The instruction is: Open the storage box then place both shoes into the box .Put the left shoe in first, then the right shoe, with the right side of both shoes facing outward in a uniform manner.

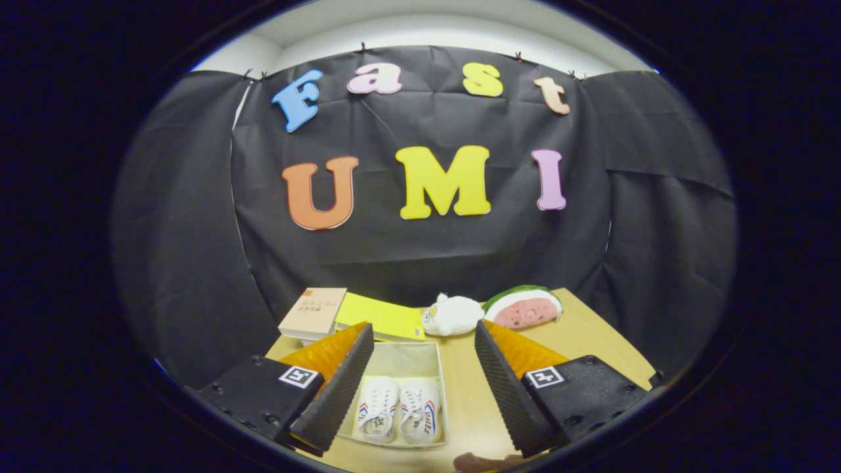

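The gripper (424, 381) is held above the table (591, 335) with its two fingers spread wide apart; nothing is gripped between them. Below and between the fingers, nearer the left one, an open-topped storage box (401, 358) is seen on the table; two white shoes are laid side by side inside it, the left shoe (378, 407) just beside the right shoe (420, 410), the two touching or nearly so; coloured stripes are seen on their sides. Beyond the box, a tan book (314, 312) and a yellow book (381, 315) are laid next to each other near the wall; to their right a white stuffed toy (453, 314) is placed, with a watermelon-slice cushion (525, 307) just beside it. A small brown object (483, 463) is seen below the fingers; it cannot be told what it is.
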The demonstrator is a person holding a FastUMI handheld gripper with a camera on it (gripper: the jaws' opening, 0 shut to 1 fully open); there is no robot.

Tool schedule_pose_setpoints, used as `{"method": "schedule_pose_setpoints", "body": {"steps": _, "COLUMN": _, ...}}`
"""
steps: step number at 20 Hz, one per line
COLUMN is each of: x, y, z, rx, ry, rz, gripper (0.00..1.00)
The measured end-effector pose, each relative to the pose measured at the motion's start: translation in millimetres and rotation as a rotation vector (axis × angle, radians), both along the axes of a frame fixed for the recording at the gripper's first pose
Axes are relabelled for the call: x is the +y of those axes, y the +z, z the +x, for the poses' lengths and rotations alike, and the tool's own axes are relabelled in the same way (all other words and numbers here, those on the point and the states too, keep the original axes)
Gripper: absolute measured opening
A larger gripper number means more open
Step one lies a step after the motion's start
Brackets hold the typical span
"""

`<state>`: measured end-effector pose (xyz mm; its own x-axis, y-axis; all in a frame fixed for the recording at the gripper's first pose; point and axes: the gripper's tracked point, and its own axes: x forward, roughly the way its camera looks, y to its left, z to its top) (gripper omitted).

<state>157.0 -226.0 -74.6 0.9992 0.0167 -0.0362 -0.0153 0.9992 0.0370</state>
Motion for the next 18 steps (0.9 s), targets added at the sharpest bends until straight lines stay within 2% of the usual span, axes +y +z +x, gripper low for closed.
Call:
{"method": "schedule_pose_setpoints", "body": {"steps": 3, "x": 1, "y": 19, "z": -23, "rx": -0.097, "ry": -0.027, "rz": -0.064, "gripper": 0.99}}
{"method": "schedule_pose_setpoints", "body": {"steps": 6, "x": 12, "y": 35, "z": -38, "rx": -0.155, "ry": -0.005, "rz": -0.105, "gripper": 0.99}}
{"method": "schedule_pose_setpoints", "body": {"steps": 9, "x": 17, "y": 40, "z": -47, "rx": -0.168, "ry": 0.005, "rz": -0.112, "gripper": 1.0}}
{"method": "schedule_pose_setpoints", "body": {"steps": 12, "x": 15, "y": 47, "z": -53, "rx": -0.171, "ry": 0.017, "rz": -0.066, "gripper": 1.0}}
{"method": "schedule_pose_setpoints", "body": {"steps": 18, "x": -19, "y": 50, "z": -58, "rx": -0.158, "ry": 0.007, "rz": -0.041, "gripper": 1.0}}
